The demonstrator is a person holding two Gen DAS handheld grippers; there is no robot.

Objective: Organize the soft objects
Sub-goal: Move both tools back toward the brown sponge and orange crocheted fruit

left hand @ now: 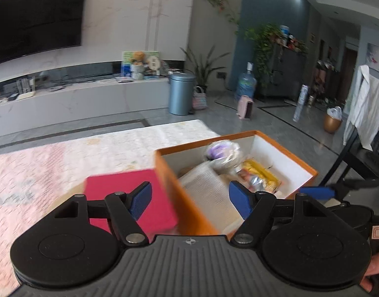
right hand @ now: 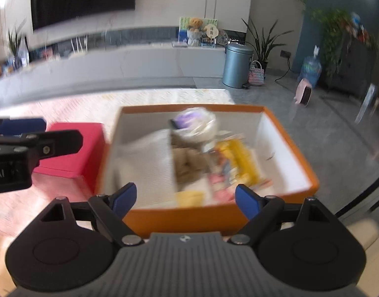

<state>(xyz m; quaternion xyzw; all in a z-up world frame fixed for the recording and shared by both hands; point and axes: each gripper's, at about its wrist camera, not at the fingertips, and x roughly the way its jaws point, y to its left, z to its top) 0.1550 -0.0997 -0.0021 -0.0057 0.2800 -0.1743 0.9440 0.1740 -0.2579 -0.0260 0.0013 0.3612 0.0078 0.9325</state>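
An orange box (left hand: 174, 180) (right hand: 184, 219) with a white inside stands on a pale pink patterned cloth (left hand: 65, 153). In it lie a white ribbed cloth (left hand: 206, 185) (right hand: 145, 158), a brown plush (right hand: 189, 163), a purple and white bundle (left hand: 220, 151) (right hand: 194, 121) and a yellow packet (left hand: 261, 175) (right hand: 241, 163). My left gripper (left hand: 189, 198) is open over the box's left wall, nothing between its fingers. My right gripper (right hand: 187, 198) is open above the box's near wall, empty too. Each gripper shows at the edge of the other's view.
A red box (left hand: 115, 183) (right hand: 90, 138) sits against the orange box's left side. Beyond the cloth's far edge are grey floor, a blue-grey bin (left hand: 181, 92), a water bottle (left hand: 246, 84) and a long white TV unit (left hand: 78, 101). A chair with a white shirt (left hand: 365, 104) stands at right.
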